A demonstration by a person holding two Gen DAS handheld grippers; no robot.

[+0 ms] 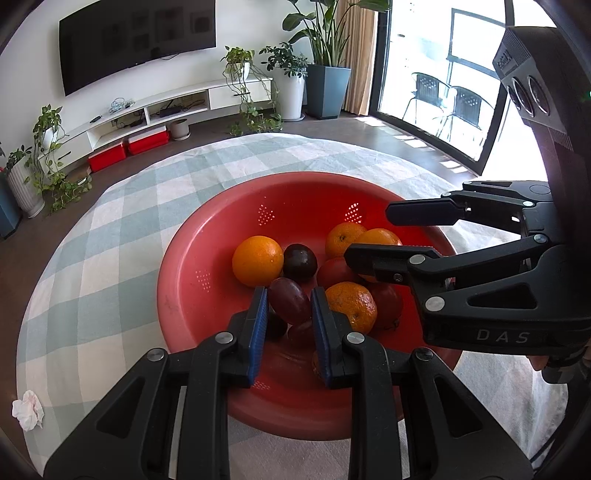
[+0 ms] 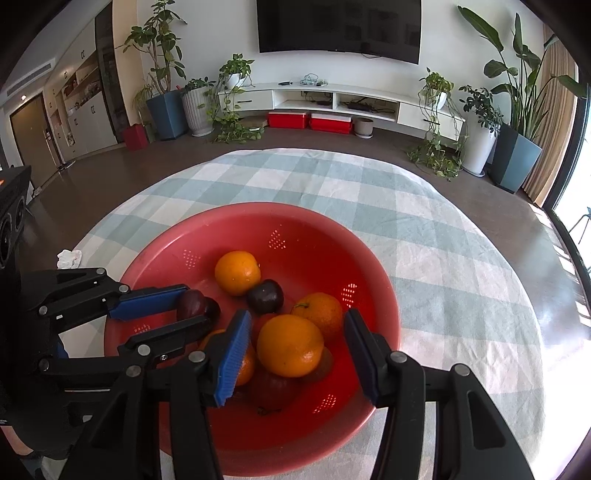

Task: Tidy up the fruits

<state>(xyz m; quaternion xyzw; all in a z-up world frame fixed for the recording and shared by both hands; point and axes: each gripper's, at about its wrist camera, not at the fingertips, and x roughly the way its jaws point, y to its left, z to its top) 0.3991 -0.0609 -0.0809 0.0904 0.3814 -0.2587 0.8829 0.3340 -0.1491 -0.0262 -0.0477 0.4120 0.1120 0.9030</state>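
- Checked tablecloth (image 2: 424,236), pale green and white, spread over the table.
- Crumpled white tissue (image 1: 27,410) near the cloth's edge.
- Dark TV (image 2: 338,26) on the white wall.
- Low white TV console (image 2: 340,99) below, two red boxes (image 2: 310,120) beneath it.
- Potted plants (image 2: 476,122) at both ends.
- Black chairs (image 1: 448,98) beyond the glass door.

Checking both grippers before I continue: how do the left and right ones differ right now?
The left gripper has narrow jaws closed around a dark plum; the right gripper has wide jaws open, straddling an orange without touching it. Both hang over the red colander.
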